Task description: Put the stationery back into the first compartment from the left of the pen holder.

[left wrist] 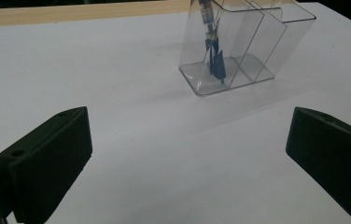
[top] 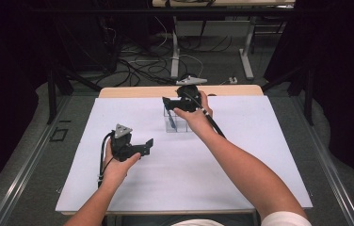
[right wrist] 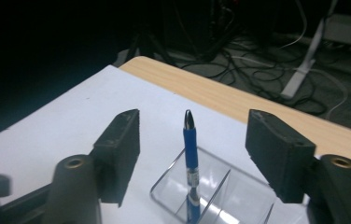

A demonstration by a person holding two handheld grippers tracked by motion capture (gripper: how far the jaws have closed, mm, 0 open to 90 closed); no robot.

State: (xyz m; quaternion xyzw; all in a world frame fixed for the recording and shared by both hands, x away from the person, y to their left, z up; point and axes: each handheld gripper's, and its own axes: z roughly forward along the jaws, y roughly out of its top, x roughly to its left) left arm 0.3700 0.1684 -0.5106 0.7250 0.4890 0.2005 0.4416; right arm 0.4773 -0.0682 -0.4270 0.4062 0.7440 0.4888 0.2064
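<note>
Pen [right wrist: 190, 140] upright in clear organizer [left wrist: 253, 42], between parted right gripper [right wrist: 192, 154] jaws; left gripper [left wrist: 187, 158] apart, idle.

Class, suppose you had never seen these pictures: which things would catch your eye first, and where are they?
First comes the blue pen, standing tip-up in an end compartment of the clear divided holder on the white table cover. The right gripper hangs just above it, jaws open on either side of the pen without touching it. The left gripper waits open nearer the person, apart from the holder.
</note>
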